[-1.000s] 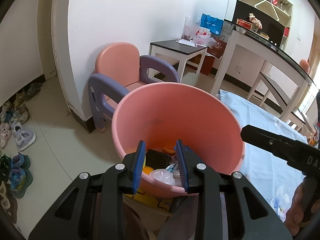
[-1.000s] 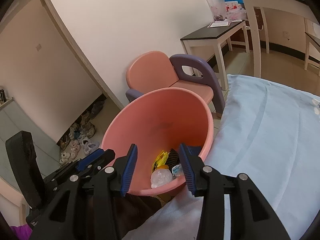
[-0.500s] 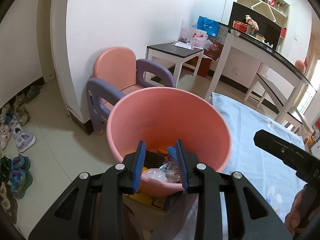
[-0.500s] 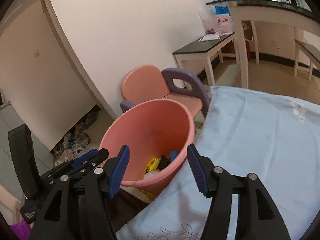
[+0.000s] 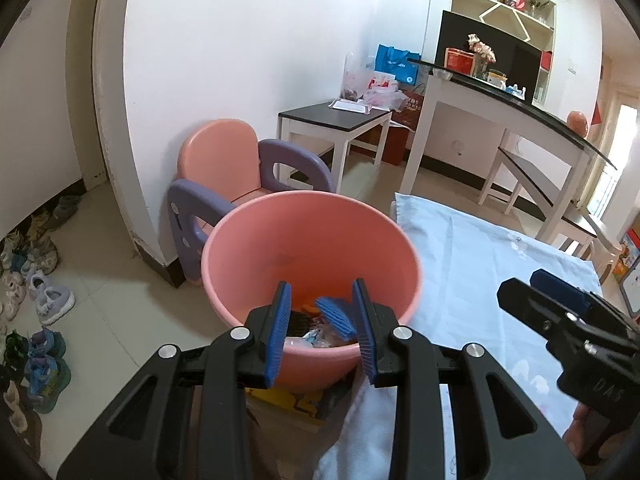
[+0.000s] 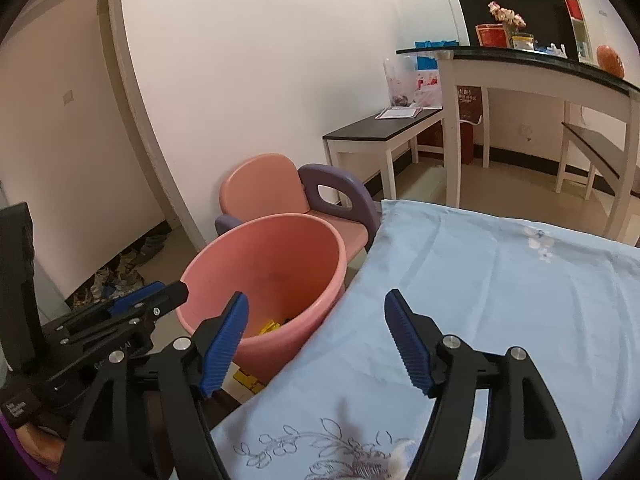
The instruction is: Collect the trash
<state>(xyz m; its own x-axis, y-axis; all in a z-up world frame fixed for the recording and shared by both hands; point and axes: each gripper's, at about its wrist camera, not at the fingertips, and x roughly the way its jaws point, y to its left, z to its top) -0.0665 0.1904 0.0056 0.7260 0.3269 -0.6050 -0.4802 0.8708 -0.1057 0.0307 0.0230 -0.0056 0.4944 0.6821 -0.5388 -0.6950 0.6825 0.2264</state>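
A pink plastic bucket (image 5: 312,240) stands on the floor by the edge of a bed with a light blue sheet (image 5: 480,280). Several pieces of trash (image 5: 320,328) lie at its bottom: a blue piece, a black one, orange and clear wrappers. My left gripper (image 5: 320,320) hovers above the bucket's near rim, open and empty. My right gripper (image 6: 316,340) is wide open and empty above the sheet (image 6: 500,300), to the right of the bucket (image 6: 272,264). Yellow trash (image 6: 268,326) shows inside.
A pink and purple child's chair (image 5: 240,172) stands behind the bucket against the white wall. A low black-topped table (image 5: 336,120) and a white counter (image 5: 500,112) are further back. Shoes (image 5: 36,300) line the floor at left. A yellow item (image 5: 280,398) lies under the bucket.
Both grippers have drawn back and up from the bucket. The right gripper has opened wider and shifted right over the sheet. The bucket's trash lies still.
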